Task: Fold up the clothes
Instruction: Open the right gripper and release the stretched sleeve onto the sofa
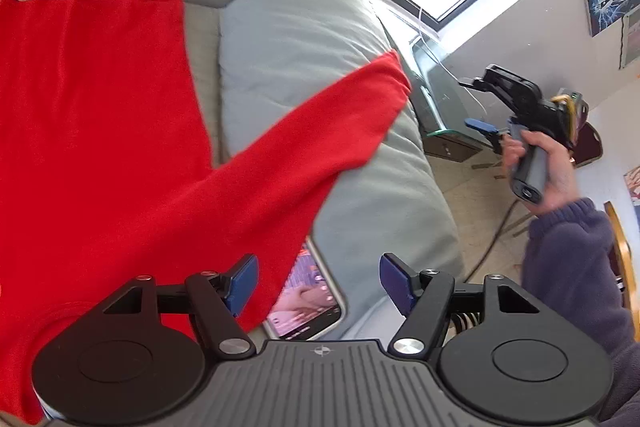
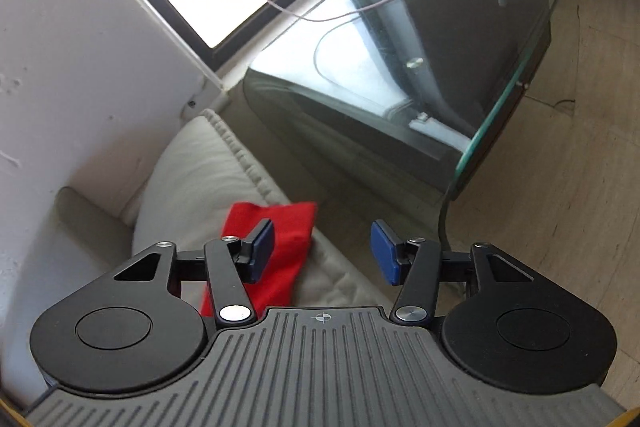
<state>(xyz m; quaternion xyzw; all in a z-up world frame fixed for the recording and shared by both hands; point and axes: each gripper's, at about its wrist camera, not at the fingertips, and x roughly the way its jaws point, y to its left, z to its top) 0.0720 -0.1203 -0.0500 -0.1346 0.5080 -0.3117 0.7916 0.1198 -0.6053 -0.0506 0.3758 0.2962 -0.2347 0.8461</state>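
A red sweater lies spread on a pale couch, its body at the left. One sleeve stretches right across a grey-blue cushion. My left gripper hovers open over the base of that sleeve, with nothing between its blue pads. My right gripper is held in a hand at the right, just past the cuff and apart from it. In the right wrist view the right gripper stands open, and the cuff lies on the cushion below its left finger, not gripped.
A phone with a lit screen lies on the couch, partly under the sleeve. A glass side table with a thin cable stands right beside the couch end. A wall and a window lie behind it, with tiled floor to the right.
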